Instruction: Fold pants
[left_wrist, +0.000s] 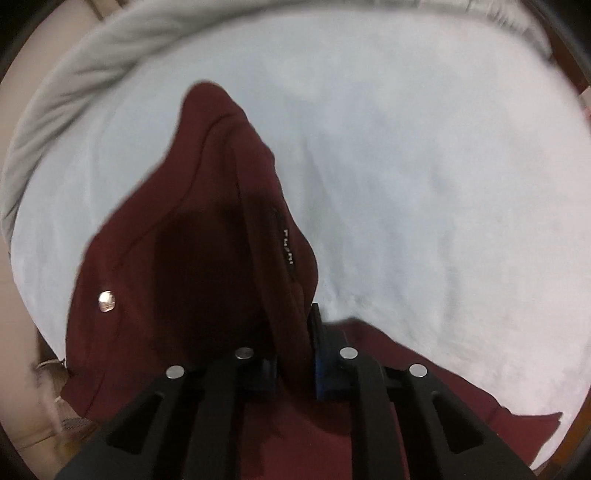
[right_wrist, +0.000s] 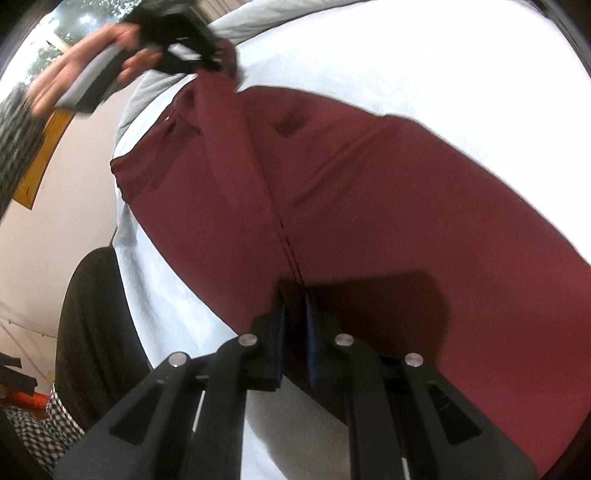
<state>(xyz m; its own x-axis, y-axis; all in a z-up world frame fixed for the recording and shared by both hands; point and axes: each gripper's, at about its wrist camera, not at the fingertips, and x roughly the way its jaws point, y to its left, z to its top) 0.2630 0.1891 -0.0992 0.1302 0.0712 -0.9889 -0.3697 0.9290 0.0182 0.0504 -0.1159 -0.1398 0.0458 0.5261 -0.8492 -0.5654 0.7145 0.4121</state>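
Note:
Dark red pants (left_wrist: 192, 258) hang lifted over a pale sheet (left_wrist: 424, 166). My left gripper (left_wrist: 295, 354) is shut on a bunched fold of the waist end, next to a silver button (left_wrist: 106, 301) and a black label. In the right wrist view the pants (right_wrist: 369, 206) stretch across the sheet, and my right gripper (right_wrist: 293, 314) is shut on the fabric at a long seam. The left gripper (right_wrist: 201, 61) shows there at the top left, held in a hand and pinching the far end of the pants.
A grey rolled blanket (left_wrist: 74, 74) lies along the far edge of the bed. A wooden bed frame (left_wrist: 569, 48) shows at the right. In the right wrist view the person's dark clothing (right_wrist: 92, 332) and a pale wall (right_wrist: 55, 206) are at the left.

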